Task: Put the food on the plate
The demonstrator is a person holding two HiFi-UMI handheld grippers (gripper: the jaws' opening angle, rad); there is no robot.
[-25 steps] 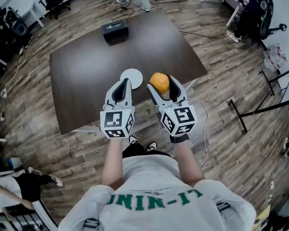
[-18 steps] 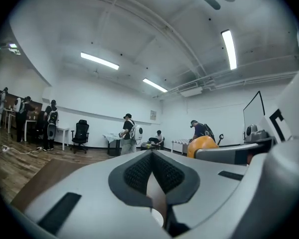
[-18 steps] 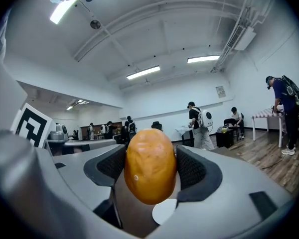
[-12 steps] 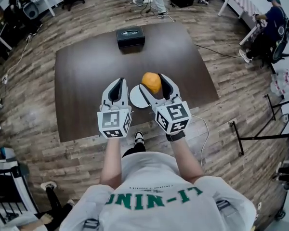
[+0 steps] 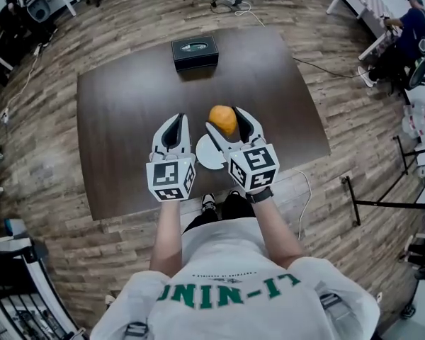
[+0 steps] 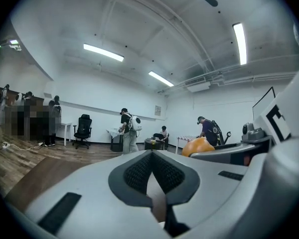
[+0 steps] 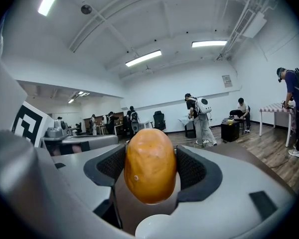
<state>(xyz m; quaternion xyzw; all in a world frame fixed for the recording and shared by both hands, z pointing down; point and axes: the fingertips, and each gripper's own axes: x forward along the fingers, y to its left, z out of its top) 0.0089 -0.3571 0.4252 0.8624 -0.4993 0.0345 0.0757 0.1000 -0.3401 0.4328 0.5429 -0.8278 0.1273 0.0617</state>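
Observation:
An orange, egg-shaped piece of food (image 5: 223, 120) hangs above the dark brown table (image 5: 120, 119), with my right gripper (image 5: 225, 121) shut on it. In the right gripper view the food (image 7: 150, 166) fills the gap between the black pads. A small white plate (image 5: 206, 151) lies on the table just below and behind the food, partly hidden by the right gripper; its rim (image 7: 152, 228) shows at the bottom of that view. My left gripper (image 5: 176, 129) hovers to the left of the plate, its pads (image 6: 139, 171) meeting with nothing between them.
A black box (image 5: 195, 52) stands at the far side of the table. People, office chairs and small tables stand around the room on the wooden floor. The table's near edge (image 5: 198, 193) runs just under my wrists.
Both grippers have moved forward over the table, the right one carrying the food. The plate, earlier ahead of the left gripper, now lies beneath and between the two grippers.

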